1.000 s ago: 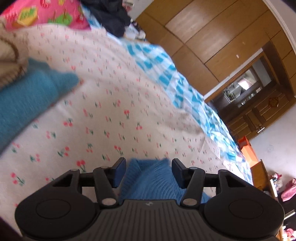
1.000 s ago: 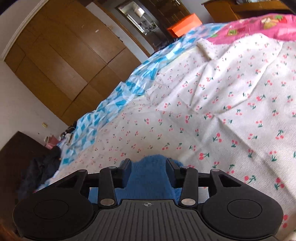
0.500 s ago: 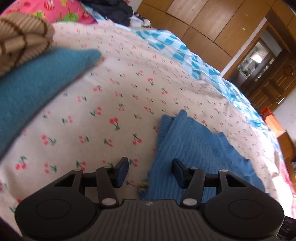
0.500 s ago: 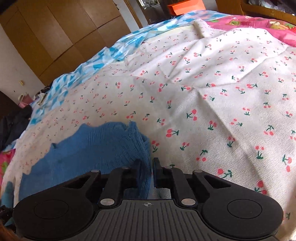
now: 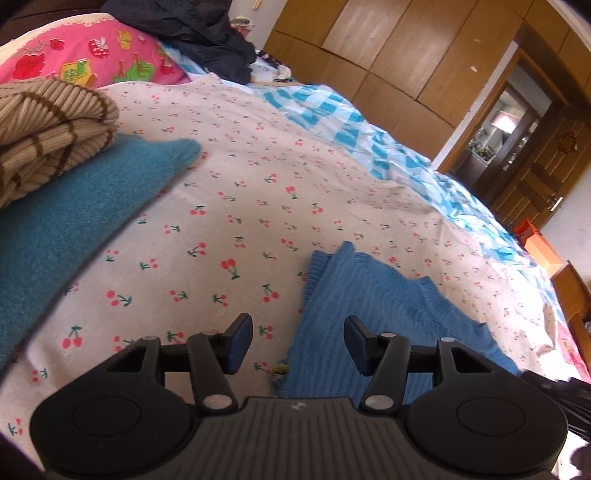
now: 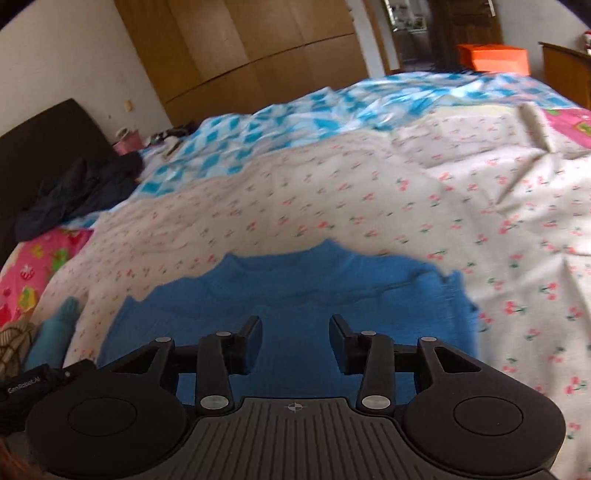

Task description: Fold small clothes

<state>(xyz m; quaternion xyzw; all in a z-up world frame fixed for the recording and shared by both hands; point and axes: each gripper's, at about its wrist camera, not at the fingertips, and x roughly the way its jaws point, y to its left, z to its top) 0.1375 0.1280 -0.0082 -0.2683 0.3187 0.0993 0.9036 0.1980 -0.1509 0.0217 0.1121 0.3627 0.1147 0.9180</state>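
A small blue knit sweater [image 5: 373,317] lies spread flat on the cherry-print bedspread [image 5: 258,206]. It also shows in the right wrist view [image 6: 303,295], with its neckline at the far edge. My left gripper [image 5: 297,343] is open and empty, low over the sweater's left edge. My right gripper [image 6: 295,339] is open and empty, above the sweater's near part. The left gripper's body [image 6: 33,384] shows at the right wrist view's lower left.
A teal sweater [image 5: 74,221] under a folded beige striped knit [image 5: 48,129] lies at the left. Dark clothes [image 5: 199,33] and a pink pillow [image 5: 85,59] are at the bed's head. A blue-white quilt [image 6: 295,122] lies beyond. Wooden wardrobes [image 5: 388,62] stand behind.
My right gripper was shut on the sweater's edge half a second ago; it has let go, opened and pulled back over the sweater. My left gripper stayed open and barely moved.
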